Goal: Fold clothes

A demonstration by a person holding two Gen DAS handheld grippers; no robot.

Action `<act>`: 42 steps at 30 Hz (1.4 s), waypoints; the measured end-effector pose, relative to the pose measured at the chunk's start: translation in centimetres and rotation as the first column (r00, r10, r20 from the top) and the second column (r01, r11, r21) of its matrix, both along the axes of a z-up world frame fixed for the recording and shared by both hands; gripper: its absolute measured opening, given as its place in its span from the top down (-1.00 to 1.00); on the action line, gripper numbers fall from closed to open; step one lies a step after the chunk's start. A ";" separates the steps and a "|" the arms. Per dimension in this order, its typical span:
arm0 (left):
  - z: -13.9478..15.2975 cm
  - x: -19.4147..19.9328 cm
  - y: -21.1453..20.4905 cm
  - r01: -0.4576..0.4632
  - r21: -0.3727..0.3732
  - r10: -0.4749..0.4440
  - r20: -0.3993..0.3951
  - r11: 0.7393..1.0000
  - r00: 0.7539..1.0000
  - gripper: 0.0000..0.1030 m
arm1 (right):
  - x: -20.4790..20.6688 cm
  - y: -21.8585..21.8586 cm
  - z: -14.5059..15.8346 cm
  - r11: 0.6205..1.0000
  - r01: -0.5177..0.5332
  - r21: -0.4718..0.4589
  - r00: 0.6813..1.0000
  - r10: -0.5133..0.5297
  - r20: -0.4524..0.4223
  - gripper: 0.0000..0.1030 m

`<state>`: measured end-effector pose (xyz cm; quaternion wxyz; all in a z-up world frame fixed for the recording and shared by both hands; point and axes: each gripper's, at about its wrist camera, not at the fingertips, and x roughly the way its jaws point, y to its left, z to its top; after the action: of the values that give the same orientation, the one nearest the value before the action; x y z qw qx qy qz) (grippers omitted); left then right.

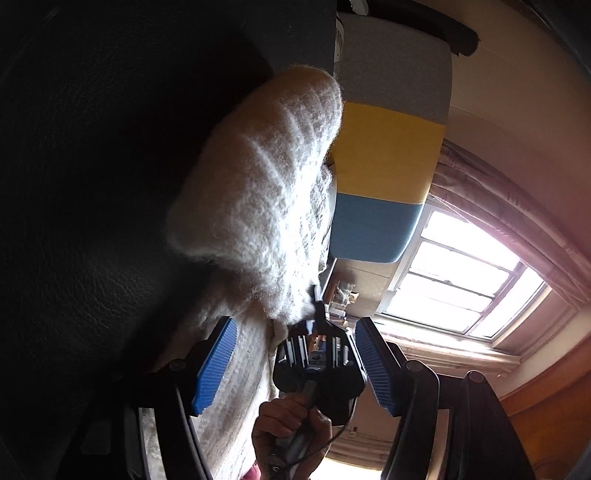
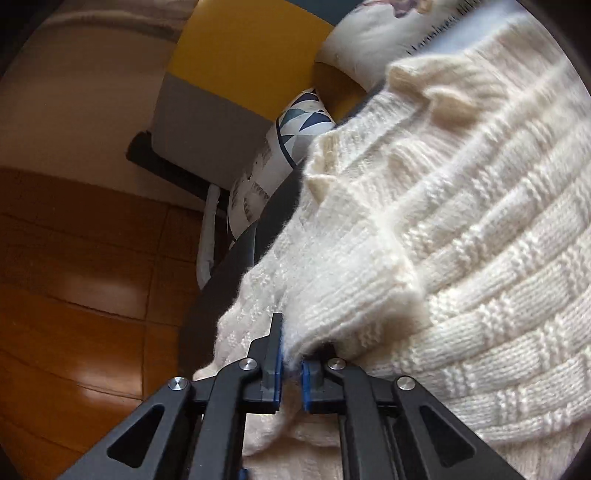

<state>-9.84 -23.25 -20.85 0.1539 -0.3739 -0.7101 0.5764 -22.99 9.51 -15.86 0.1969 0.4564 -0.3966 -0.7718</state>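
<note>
Right wrist view shows the right gripper (image 2: 291, 363) clamped on a fold of the cream knitted sweater (image 2: 461, 236): its two blue pads (image 2: 306, 384) stand almost together, with fuzzy wool pinched between them at the ribbed hem. The sweater spreads away from the pinch toward the upper right, its basket-weave knit bunched into several ridges. It lies over a dark leather surface (image 2: 236, 273), whose rounded edge shows just left of the wool. Beyond that edge are a patterned cushion (image 2: 295, 125) with blue triangles, a second pale cushion (image 2: 373, 33) with printed lettering, and a block-coloured panel (image 2: 243, 44) of yellow and grey. A wooden floor (image 2: 74, 277) fills the lower left.

Left wrist view is rolled hard to one side. The left gripper (image 1: 295, 365) stands wide, its blue pads (image 1: 216, 369) well apart and nothing pressed between them. Through the gap appears the other gripper, seen head-on, held by a hand (image 1: 291, 432) around its handle, with the sweater's (image 1: 258, 192) edge gathered at its tips. From there the wool rises in a thick, lit roll against the dark leather surface (image 1: 92, 184). Behind it are the grey, yellow and blue panel (image 1: 388, 147) and a bright window (image 1: 461, 273) with a curtain (image 1: 517, 206) around it.
</note>
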 end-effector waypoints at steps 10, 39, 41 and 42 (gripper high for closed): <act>0.9 -0.1 1.0 -0.055 0.120 0.059 -0.034 0.991 0.998 -0.33 | -1.5 -4.5 15.7 0.962 -0.123 0.242 0.936 0.193 -0.293 0.88; 1.4 -2.0 2.0 -0.036 -0.285 0.059 0.071 0.958 0.996 0.84 | 6.4 19.4 0.8 0.935 0.192 0.298 0.979 -0.162 -0.124 0.88; 2.8 -2.1 2.6 -0.024 -0.369 0.036 0.027 0.929 0.999 0.84 | 7.1 19.2 3.0 0.911 0.208 0.357 0.968 -0.139 -0.211 0.88; 3.7 -2.0 2.6 -0.017 -0.435 0.015 -0.010 0.900 1.000 0.84 | 7.4 19.1 4.1 0.897 0.218 0.384 0.959 -0.125 -0.253 0.88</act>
<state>-11.83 -20.61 -17.11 0.0640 -0.3912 -0.5661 0.7227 -15.55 28.63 -11.72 0.0711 0.3615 -0.2409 -0.8979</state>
